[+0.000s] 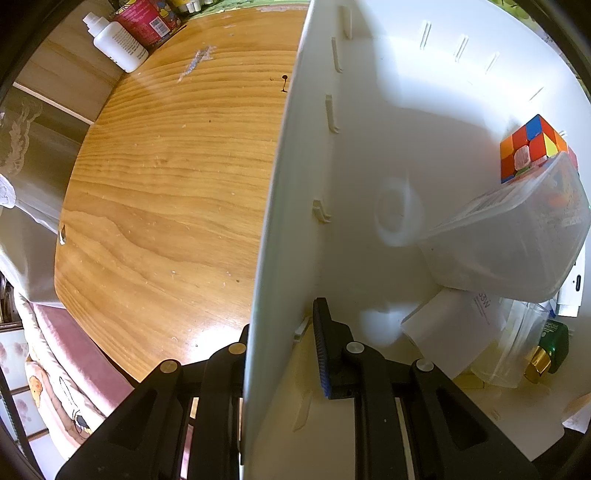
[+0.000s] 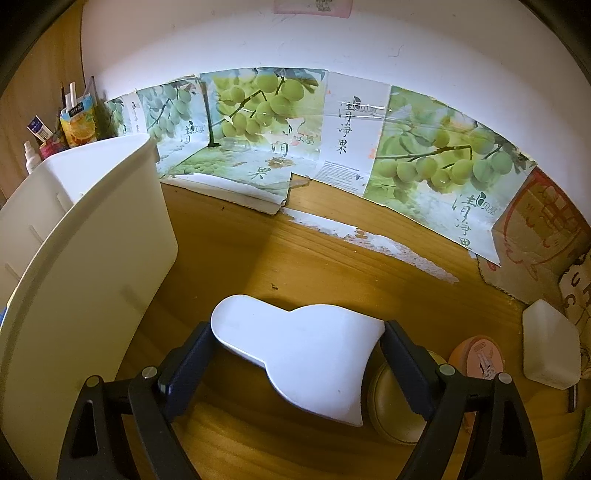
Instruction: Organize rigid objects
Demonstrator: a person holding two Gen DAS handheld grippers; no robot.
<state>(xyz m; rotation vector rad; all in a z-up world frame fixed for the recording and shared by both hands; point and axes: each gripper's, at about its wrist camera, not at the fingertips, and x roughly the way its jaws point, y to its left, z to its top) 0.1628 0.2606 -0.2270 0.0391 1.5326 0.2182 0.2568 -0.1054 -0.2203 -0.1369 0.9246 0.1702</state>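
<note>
A white plastic bin stands on the wooden table. My left gripper points straight down and is shut on the bin's near wall, one finger outside and one inside. Inside the bin lie a colour cube, a clear plastic container, a white box, a clear cup and a green bottle with a gold cap. In the right wrist view a flat white plastic piece sits between the fingers of my right gripper. Both pads touch its edges. The bin stands just left of it.
A tan round object, a pink round lid and a white block-shaped bottle sit at the right. Grape-printed cardboard lines the back wall. A white bottle and a red can stand at the table's far corner.
</note>
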